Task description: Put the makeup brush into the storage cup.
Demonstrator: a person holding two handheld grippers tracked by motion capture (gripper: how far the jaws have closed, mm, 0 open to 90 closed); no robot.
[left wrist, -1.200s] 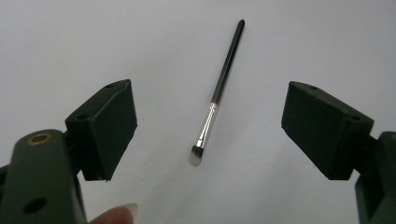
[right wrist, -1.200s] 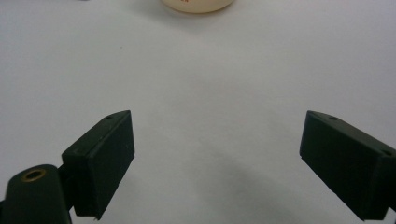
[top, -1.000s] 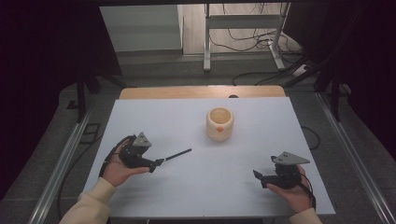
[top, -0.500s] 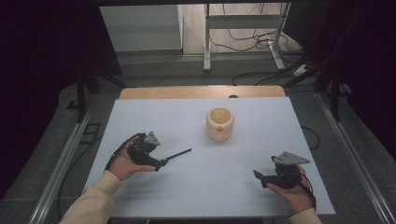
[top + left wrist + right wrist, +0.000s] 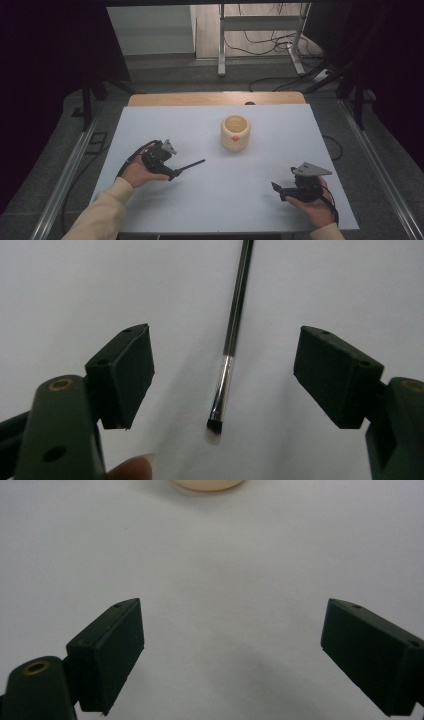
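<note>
A slim black makeup brush (image 5: pixel 190 166) lies on the white table (image 5: pixel 210 200), left of the middle. In the left gripper view the brush (image 5: pixel 230 345) runs up between the two jaws, its pale bristle tip nearest the camera. My left gripper (image 5: pixel 172 172) (image 5: pixel 225 340) is open, tilted down over the bristle end, with the jaws on either side and not touching it. My right gripper (image 5: pixel 276 188) (image 5: pixel 235 610) is open over bare table at the front right, nothing between its fingers. A cream cup (image 5: pixel 235 132) with an orange mark stands upright behind the middle.
The cup's base (image 5: pixel 207 484) shows at the top edge of the right gripper view, well ahead of the jaws. A wooden strip (image 5: pixel 215 98) borders the table's far edge. Metal rails run along both sides, and cables lie on the floor beyond.
My left gripper has shifted slightly right and forward and tipped down over the brush's near end. The brush, the cup and the right gripper have not moved.
</note>
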